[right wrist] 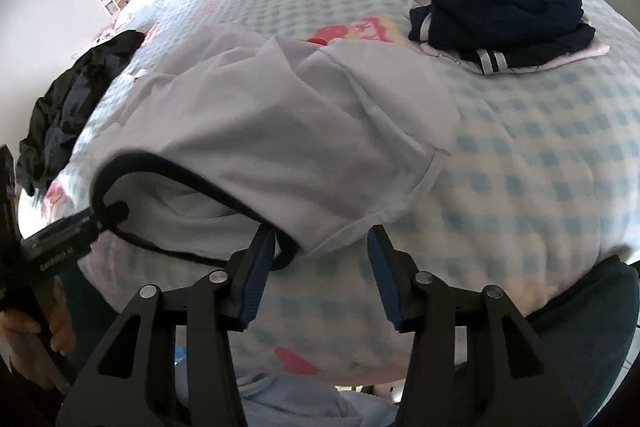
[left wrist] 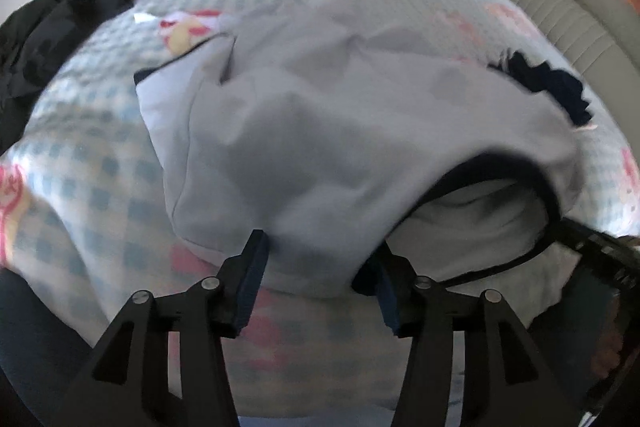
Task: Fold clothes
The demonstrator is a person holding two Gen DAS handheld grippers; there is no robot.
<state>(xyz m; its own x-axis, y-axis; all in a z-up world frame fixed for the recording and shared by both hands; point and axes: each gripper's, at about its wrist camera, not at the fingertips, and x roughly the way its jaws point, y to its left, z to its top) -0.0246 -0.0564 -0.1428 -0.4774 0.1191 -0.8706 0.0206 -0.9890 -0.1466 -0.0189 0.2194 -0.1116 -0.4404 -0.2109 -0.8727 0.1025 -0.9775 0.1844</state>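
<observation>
Both grippers (left wrist: pixel 318 259) (right wrist: pixel 322 251) level (jaws apart) at shirt (right wrist: pixel 280 131)

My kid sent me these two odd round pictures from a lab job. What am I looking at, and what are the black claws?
Each claw is a hand-held two-finger gripper with a wide-angle camera behind its fingers. One picture looks along the left gripper, the other along the right gripper. Both are open at the near edge of a white shirt with dark neck trim; neither clearly grips it. The shirt lies on a blue checked bedspread. Farther off lie a folded navy pile and a crumpled black garment.
</observation>
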